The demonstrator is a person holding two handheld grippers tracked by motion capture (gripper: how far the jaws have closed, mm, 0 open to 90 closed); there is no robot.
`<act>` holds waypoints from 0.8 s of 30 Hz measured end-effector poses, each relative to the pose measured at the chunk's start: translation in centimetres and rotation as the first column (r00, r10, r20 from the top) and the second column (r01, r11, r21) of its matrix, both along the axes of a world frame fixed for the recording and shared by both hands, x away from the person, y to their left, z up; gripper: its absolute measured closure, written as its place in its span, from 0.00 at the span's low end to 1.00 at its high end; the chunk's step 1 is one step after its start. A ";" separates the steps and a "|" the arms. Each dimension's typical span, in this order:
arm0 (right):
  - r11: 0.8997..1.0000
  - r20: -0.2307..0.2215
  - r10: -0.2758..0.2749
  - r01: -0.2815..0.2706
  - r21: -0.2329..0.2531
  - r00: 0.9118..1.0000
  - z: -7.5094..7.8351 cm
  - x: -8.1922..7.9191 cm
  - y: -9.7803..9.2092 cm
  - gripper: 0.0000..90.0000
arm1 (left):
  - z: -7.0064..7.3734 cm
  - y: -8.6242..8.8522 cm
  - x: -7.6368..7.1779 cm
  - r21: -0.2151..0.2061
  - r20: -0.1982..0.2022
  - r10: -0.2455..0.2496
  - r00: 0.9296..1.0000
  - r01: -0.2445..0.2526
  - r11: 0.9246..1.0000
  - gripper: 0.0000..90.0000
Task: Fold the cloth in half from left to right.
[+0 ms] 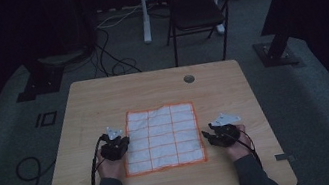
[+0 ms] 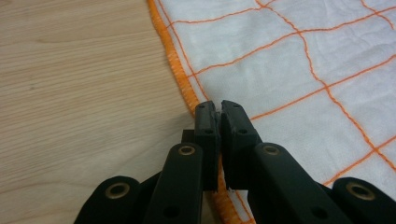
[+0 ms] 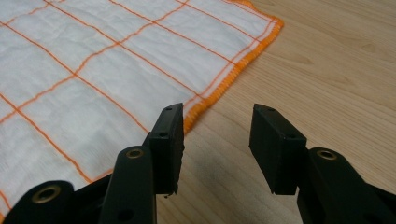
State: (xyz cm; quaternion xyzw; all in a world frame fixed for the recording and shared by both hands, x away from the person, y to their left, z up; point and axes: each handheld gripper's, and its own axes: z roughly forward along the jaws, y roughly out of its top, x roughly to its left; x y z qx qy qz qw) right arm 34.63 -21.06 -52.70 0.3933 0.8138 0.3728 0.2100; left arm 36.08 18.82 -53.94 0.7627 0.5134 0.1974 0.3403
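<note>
A white cloth (image 1: 162, 136) with an orange grid and orange hem lies flat on the wooden table (image 1: 151, 87). My left gripper (image 1: 116, 146) is at the cloth's left edge. In the left gripper view the cloth (image 2: 289, 60) spreads to the right, and the left gripper (image 2: 219, 108) is shut on the orange hem, with a sliver of white fabric between its tips. My right gripper (image 1: 213, 136) rests by the cloth's right edge. In the right gripper view it (image 3: 217, 126) stands open over bare wood, its left jaw just over the hem of the cloth (image 3: 93, 60).
A round grommet (image 1: 189, 78) sits in the tabletop near the far edge. Behind the table stand a dark folding chair (image 1: 196, 8) and a white post (image 1: 143, 10). Cables (image 1: 111, 56) lie on the grey floor.
</note>
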 end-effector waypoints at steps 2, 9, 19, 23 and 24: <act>1.000 -0.001 0.000 0.000 0.000 1.000 0.0 0.0 0.0 0.61 | 0.1 -0.1 0.0 -0.006 -0.002 -0.002 1.000 0.002 1.000 0.96; 1.000 -0.001 0.002 -0.002 0.000 1.000 -0.1 0.1 0.1 0.61 | 1.0 -0.3 0.1 -0.067 0.013 -0.055 0.998 0.056 0.996 0.96; 1.000 -0.009 0.008 -0.008 -0.002 1.000 -0.2 0.0 0.2 0.61 | 2.2 -2.7 0.6 -0.094 0.034 -0.147 0.989 0.149 0.984 0.96; 1.000 -0.008 0.012 -0.012 -0.004 1.000 -0.2 0.0 0.3 0.61 | 2.8 -4.3 0.8 -0.088 0.043 -0.190 0.981 0.194 0.977 0.96; 1.000 -0.008 0.012 -0.012 -0.004 1.000 -0.2 0.0 0.3 0.61 | 2.8 -4.5 0.8 -0.093 0.045 -0.195 0.980 0.199 0.976 0.96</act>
